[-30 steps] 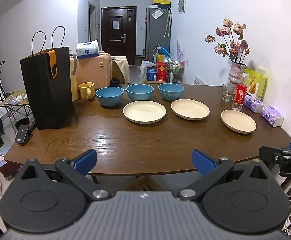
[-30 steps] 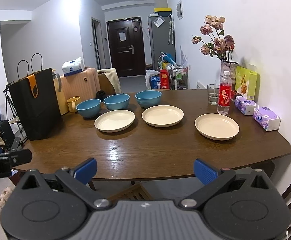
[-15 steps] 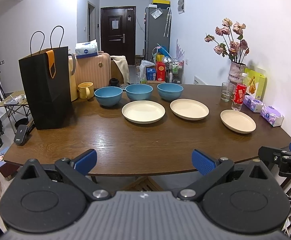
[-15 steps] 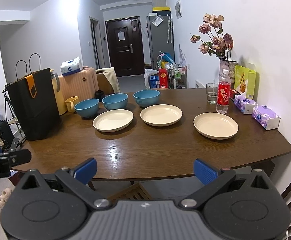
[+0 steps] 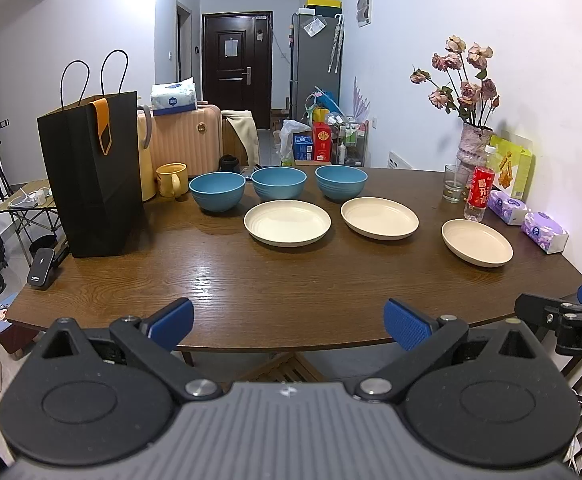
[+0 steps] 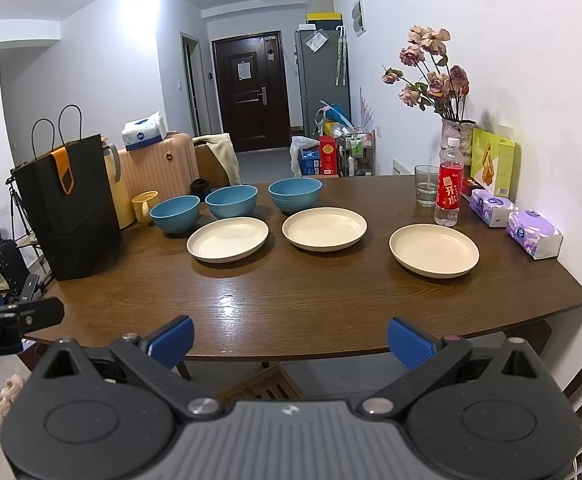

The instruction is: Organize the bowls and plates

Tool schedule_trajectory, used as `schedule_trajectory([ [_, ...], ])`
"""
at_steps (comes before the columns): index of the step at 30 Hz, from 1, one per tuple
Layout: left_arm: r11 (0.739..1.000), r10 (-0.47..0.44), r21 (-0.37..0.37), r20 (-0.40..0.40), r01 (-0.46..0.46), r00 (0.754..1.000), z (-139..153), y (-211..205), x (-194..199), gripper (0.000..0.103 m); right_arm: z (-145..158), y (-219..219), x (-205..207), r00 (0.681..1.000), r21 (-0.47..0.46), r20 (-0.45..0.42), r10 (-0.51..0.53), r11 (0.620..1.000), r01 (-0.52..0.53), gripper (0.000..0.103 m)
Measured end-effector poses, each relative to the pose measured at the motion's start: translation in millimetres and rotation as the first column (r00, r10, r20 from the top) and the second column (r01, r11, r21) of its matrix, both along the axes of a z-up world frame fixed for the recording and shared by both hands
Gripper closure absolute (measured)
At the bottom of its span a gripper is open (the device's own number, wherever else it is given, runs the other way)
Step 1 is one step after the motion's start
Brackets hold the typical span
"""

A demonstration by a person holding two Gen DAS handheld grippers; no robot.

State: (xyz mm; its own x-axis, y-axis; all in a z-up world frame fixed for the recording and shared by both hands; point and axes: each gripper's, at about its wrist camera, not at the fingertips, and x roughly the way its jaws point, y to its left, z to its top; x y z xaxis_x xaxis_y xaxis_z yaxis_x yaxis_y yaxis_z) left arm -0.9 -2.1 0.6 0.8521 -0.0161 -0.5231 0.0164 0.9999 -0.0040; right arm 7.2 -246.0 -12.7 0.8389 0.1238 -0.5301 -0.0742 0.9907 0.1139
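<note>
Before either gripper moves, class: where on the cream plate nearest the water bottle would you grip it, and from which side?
Grip the near rim of the plate, coming in low from the table's near edge with the right gripper, which is open. The plate lies flat and shallow with a raised lip; the bottle stands just behind its far side, so the near side is probably safer.

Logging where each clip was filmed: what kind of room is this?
Probably a lived-in apartment dining area: a wooden dining table set with bowls and plates, a fridge by the entry door, and a suitcase.
</note>
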Motion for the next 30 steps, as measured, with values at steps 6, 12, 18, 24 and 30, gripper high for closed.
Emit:
schedule_trajectory([
  [6, 1.0, -0.001, -0.001, 0.0, 0.001, 1.0, -0.2, 0.2, 1.2, 0.0, -1.5, 1.2, 1.1, 1.0, 0.001, 0.0, -0.001, 1.0, 0.001, 0.0],
  [12, 1.0, -0.001, 0.001, -0.005, 0.001, 1.0, -1.1, -0.6, 2.1, 0.0, -3.7, 1.8, 3.0, 1.0, 0.002, -0.003, 0.0, 1.0, 0.0, 0.0],
  [18, 1.0, -0.002, 0.001, -0.007, 0.002, 1.0, -1.4, -0.3, 2.1, 0.0, -3.9, 1.0, 3.5, 1.0, 0.002, -0.003, 0.001, 1.0, -0.001, 0.0],
  [24, 1.0, 0.0, 0.004, -0.007, 0.0, 1.0, -2.6, -3.7, 4.7, 0.0, -4.0, 0.9, 3.5, 1.0, 0.002, -0.002, 0.0, 1.0, 0.0, 0.0],
  [30, 1.0, 0.003, 0.004, -0.008, -0.003, 1.0, -3.4, -4.1, 6.3, 0.0, -4.8, -0.2, 4.1, 1.0, 0.004, 0.0, 0.0, 1.0, 0.0, 0.0],
])
